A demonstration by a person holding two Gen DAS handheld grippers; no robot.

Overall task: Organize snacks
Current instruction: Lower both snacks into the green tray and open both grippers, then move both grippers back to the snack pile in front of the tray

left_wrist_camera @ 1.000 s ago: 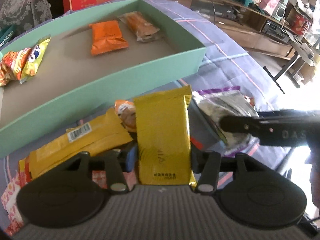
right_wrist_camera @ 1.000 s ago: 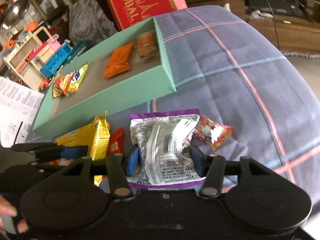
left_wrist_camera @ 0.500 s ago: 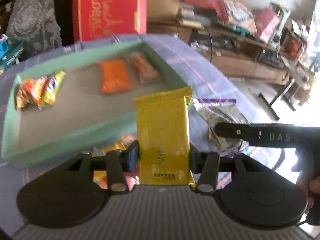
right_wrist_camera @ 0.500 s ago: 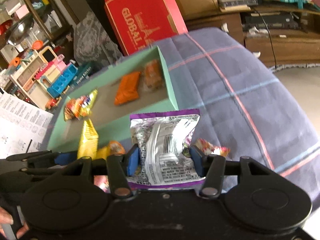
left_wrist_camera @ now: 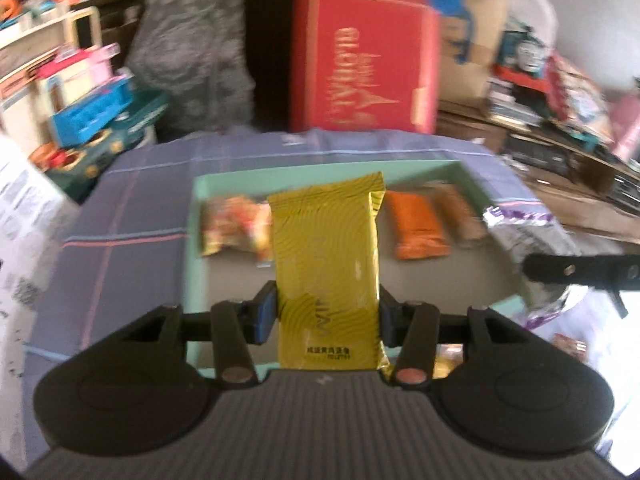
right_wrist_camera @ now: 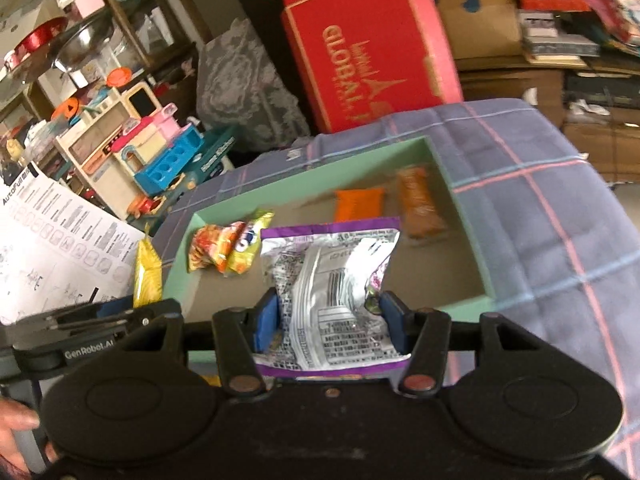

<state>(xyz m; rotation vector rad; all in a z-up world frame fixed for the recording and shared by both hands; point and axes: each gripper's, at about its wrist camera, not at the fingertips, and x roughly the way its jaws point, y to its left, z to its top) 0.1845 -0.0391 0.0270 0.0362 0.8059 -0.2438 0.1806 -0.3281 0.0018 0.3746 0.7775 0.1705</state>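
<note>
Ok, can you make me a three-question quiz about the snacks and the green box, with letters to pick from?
1. Where is the orange packet?
A. inside the green box
B. on the red carton
C. in the right tongs

2. What colour is the packet in the left tongs?
A. purple
B. yellow
C. white

3. What are the right tongs doing?
A. hanging open and empty
B. gripping a silver and purple bag
C. pushing the box

Answers:
1 A, it lies on the box floor beside a brown packet.
2 B, the yellow packet is pinched between the blue pads.
3 B, both pads press the bag's sides, above the box.
</note>
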